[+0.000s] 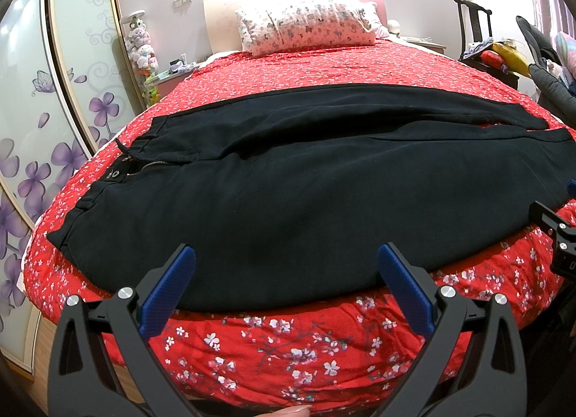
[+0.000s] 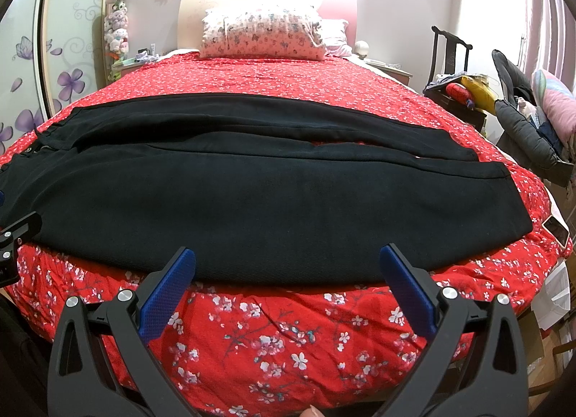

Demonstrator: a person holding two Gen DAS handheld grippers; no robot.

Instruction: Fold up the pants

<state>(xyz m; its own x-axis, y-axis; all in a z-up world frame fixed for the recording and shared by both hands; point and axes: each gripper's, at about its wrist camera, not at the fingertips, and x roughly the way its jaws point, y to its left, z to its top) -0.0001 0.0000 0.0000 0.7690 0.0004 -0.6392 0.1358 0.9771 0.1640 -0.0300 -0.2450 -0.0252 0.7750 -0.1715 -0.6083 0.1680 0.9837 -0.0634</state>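
Black pants (image 1: 295, 179) lie flat across the red floral bed, waistband with zipper and snap (image 1: 136, 168) to the left, the two legs running right to the hems (image 2: 493, 168). My left gripper (image 1: 286, 255) hovers open just above the near edge of the pants, blue pads spread wide, nothing between them. My right gripper (image 2: 288, 255) is open the same way over the near leg (image 2: 273, 208), further right. Each gripper's black body shows at the edge of the other's view.
The bed (image 1: 273, 345) carries a patterned pillow (image 1: 309, 21) at the headboard. A wardrobe with purple flower doors (image 1: 46, 122) stands left. A dark chair piled with things (image 2: 464, 89) and clothes are right. A phone (image 2: 556, 230) lies at the bed's right edge.
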